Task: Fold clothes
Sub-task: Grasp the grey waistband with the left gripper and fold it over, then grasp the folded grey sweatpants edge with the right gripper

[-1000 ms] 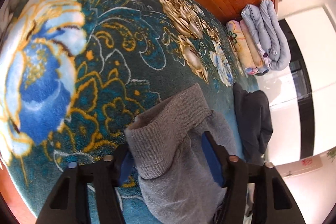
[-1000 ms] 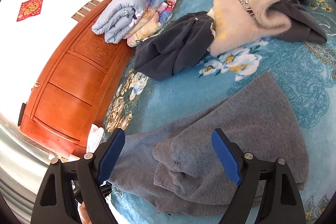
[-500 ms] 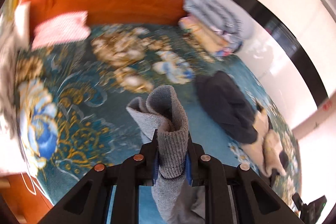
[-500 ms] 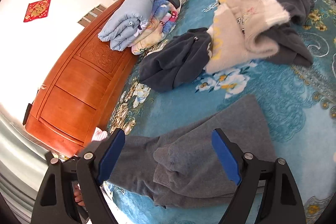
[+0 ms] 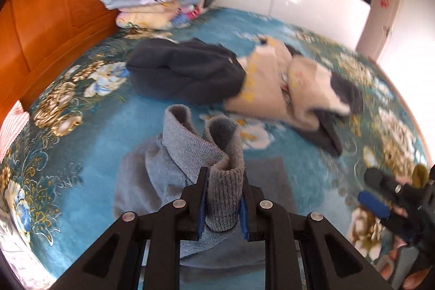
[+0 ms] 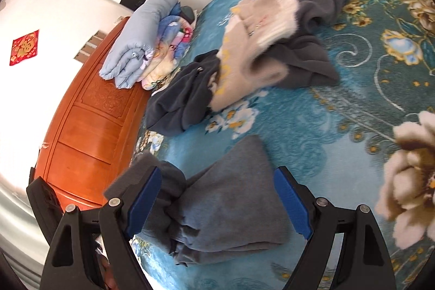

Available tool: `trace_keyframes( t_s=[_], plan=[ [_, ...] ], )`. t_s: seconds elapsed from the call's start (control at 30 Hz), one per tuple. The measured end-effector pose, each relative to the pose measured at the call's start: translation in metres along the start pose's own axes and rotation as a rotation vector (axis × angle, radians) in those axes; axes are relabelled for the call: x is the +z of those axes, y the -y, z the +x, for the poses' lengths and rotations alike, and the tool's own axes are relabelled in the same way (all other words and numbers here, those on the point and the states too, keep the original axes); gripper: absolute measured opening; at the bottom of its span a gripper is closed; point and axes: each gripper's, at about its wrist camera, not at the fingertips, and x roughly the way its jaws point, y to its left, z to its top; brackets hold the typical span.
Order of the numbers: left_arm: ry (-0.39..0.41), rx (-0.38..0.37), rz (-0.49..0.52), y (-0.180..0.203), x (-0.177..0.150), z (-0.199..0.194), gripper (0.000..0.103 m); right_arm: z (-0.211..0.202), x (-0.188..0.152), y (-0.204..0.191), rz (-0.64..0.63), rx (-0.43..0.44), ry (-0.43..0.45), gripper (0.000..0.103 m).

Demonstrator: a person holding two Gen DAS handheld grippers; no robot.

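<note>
Since a second ago the left gripper (image 5: 222, 197) has clamped its fingers on the ribbed cuff of the grey knit trousers (image 6: 225, 197) and lifted it off the teal floral bedspread (image 6: 326, 127). The right gripper (image 6: 217, 200) hovers over the folded legs, fingers apart. Open bedspread lies to the right; the dark fleece garment (image 5: 187, 72) and cream sweater (image 5: 282, 89) crowd the far side by the orange wooden headboard (image 6: 89, 132). No legible writing.
</note>
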Motion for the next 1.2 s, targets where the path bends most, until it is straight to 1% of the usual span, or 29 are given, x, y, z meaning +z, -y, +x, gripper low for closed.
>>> trace_keyframes(
  t_s=[0.13, 0.2, 0.23, 0.3, 0.33, 0.37, 0.43, 0.47, 0.5, 0.53, 0.57, 0.6, 0.67, 0.73, 0.77, 0.87, 0.97, 1.03, 1.13, 1.17, 1.2],
  plan=[
    [-0.045, 0.06, 0.112, 0.038, -0.021, 0.019, 0.021, -0.008, 0.004, 0.024, 0.025, -0.032, 0.009, 0.085],
    [-0.066, 0.084, 0.153, 0.047, -0.027, 0.026, 0.022, -0.009, 0.004, 0.034, 0.047, -0.044, 0.009, 0.085],
    [-0.072, 0.095, 0.162, 0.049, -0.028, 0.028, 0.026, -0.01, 0.004, 0.039, 0.058, -0.049, 0.009, 0.085],
    [-0.069, 0.105, 0.16, 0.049, -0.027, 0.027, 0.026, -0.008, 0.002, 0.042, 0.063, -0.057, 0.004, 0.085],
    [-0.064, 0.107, 0.158, 0.048, -0.026, 0.026, 0.03, -0.007, 0.002, 0.044, 0.066, -0.061, 0.001, 0.085],
    [-0.058, 0.109, 0.156, 0.047, -0.025, 0.025, 0.032, -0.006, 0.001, 0.044, 0.065, -0.061, -0.001, 0.085],
    [-0.056, 0.102, 0.151, 0.047, -0.024, 0.024, 0.045, -0.005, 0.0, 0.042, 0.057, -0.056, -0.005, 0.085],
    [-0.052, 0.095, 0.151, 0.047, -0.024, 0.023, 0.049, -0.004, -0.001, 0.041, 0.053, -0.054, -0.006, 0.085],
    [-0.047, 0.089, 0.151, 0.047, -0.025, 0.021, 0.056, -0.004, -0.002, 0.039, 0.048, -0.053, -0.007, 0.085],
    [-0.042, 0.082, 0.151, 0.047, -0.025, 0.019, 0.06, -0.004, -0.002, 0.038, 0.044, -0.053, -0.008, 0.085],
    [-0.042, 0.061, 0.149, 0.047, -0.024, 0.016, 0.062, -0.005, -0.002, 0.036, 0.039, -0.054, -0.008, 0.085],
    [-0.044, 0.037, 0.146, 0.048, -0.024, 0.013, 0.066, -0.005, -0.002, 0.035, 0.035, -0.055, -0.008, 0.085],
    [-0.051, -0.044, 0.116, 0.044, -0.023, 0.006, 0.067, -0.005, -0.002, 0.033, 0.029, -0.061, -0.006, 0.085],
    [-0.054, -0.136, 0.067, 0.037, -0.021, -0.002, 0.069, -0.006, -0.003, 0.031, 0.029, -0.067, -0.004, 0.085],
    [-0.055, -0.159, 0.042, 0.03, -0.02, -0.004, 0.069, -0.006, -0.003, 0.03, 0.03, -0.07, -0.003, 0.085],
    [-0.066, -0.182, -0.149, -0.021, -0.029, 0.004, 0.069, -0.008, -0.002, 0.026, 0.007, -0.076, -0.004, 0.085],
    [-0.078, -0.202, -0.347, -0.074, -0.039, 0.013, 0.069, -0.004, -0.003, 0.022, -0.025, -0.077, -0.04, 0.085],
    [-0.086, -0.214, -0.479, -0.11, -0.046, 0.018, 0.069, 0.007, -0.006, 0.019, -0.042, -0.072, -0.093, 0.085],
    [-0.098, -0.232, -0.677, -0.163, -0.055, 0.027, 0.069, 0.036, -0.015, 0.009, -0.071, -0.056, -0.221, 0.085],
    [-0.11, -0.244, -0.733, -0.175, -0.062, 0.033, 0.069, 0.046, -0.018, 0.006, -0.081, -0.051, -0.263, 0.085],
    [-0.125, -0.275, -0.796, -0.186, -0.071, 0.039, 0.069, 0.056, -0.021, 0.002, -0.091, -0.046, -0.306, 0.085]
  ],
)
